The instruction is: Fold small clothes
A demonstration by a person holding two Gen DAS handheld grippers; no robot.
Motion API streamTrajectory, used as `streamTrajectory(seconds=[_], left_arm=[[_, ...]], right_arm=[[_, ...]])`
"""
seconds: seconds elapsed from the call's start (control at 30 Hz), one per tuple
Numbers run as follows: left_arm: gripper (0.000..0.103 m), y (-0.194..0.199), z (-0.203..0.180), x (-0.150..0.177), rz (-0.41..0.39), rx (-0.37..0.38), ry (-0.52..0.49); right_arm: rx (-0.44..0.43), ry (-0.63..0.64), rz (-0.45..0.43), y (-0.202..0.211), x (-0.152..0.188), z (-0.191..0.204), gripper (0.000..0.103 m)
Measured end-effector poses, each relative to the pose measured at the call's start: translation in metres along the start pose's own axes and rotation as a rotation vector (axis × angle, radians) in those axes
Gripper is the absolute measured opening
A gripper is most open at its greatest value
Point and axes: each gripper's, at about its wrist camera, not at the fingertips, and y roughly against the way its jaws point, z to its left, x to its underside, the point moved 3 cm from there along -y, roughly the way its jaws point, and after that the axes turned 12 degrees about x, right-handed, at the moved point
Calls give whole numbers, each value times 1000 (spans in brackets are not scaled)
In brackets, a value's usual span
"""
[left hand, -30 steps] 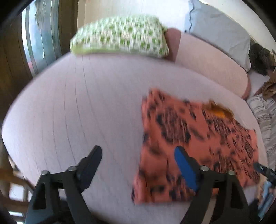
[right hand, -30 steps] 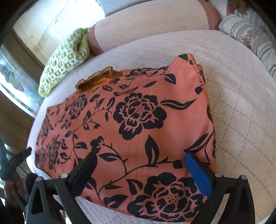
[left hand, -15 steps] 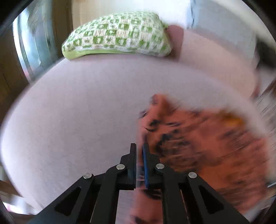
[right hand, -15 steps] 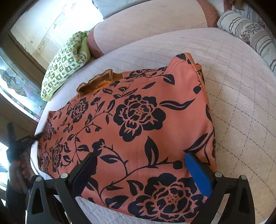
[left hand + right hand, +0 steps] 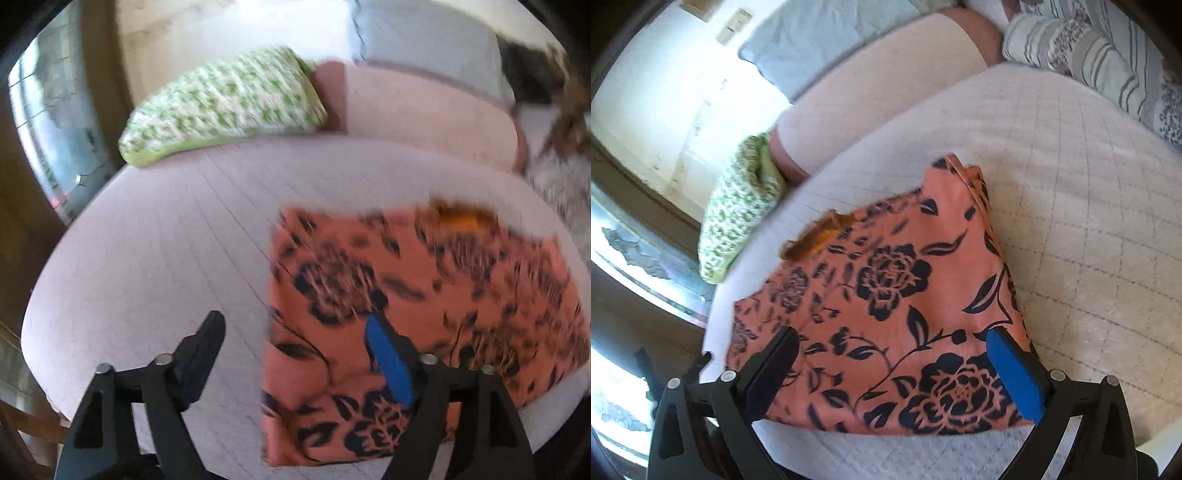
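My orange flowered cloth (image 5: 905, 295) lies flat on the bed (image 5: 1089, 221). Both my left gripper (image 5: 295, 354) and right gripper (image 5: 897, 373) are spread apart, holding nothing. I should pinch one edge neatly and fold it straight.

Surfaces: mostly soft textiles, with hard matt tooling.

The garment (image 5: 908, 295) is thin, matt woven cloth, smooth, printed with dark flowers. The bed cover (image 5: 1089, 229) is matt quilted fabric with stitched grid lines. The green pillow (image 5: 225, 107) looks coarse-woven. The right gripper (image 5: 890, 373) is matt black plastic with bright metal screws; one finger pad (image 5: 1015, 373) is blue.
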Motion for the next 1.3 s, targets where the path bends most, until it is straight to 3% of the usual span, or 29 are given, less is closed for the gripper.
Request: streamTrajectory(seconds=[0.07,0.13,0.2,0.27,0.33,0.4,0.47,0.5,0.6,0.67,0.9,1.07,1.3], left_arm=[[82,-33,-4,17,152,-27,-3],[82,-27,-1,21,121,-12,50],[82,-13,2,16,92,17,77],[83,-3,3,9,23,-4,63],[86,-5,2,12,25,-25,60],[88,-37,12,27,182,-17,76],[87,-22,19,28,117,1,137],[87,-15,19,25,99,-6,145],[87,10,15,8,-19,-19,108],[87,11,7,-4,-39,-37,69],[87,9,-55,-8,-32,76,-31],[87,-8,-100,-11,5,104,-150],[87,-15,-106,-8,25,102,-161]], right_arm=[[-1,-9,41,-7,2,-7,102],[67,-89,161,-30,11,-32,99],[21,-130,125,-18,10,-35,100],[35,-94,91,-2,7,-27,100],[32,-34,62,3,4,-18,100],[2,-53,97,-13,6,-22,100],[-27,-157,142,-31,12,-40,100],[-37,-190,109,-24,12,-42,100],[-18,-171,62,-1,7,-30,100],[-25,-156,29,9,6,-24,100],[-40,-278,110,-3,38,-30,100],[-34,-332,127,-9,35,-42,100],[-34,-380,138,1,45,-47,100]])
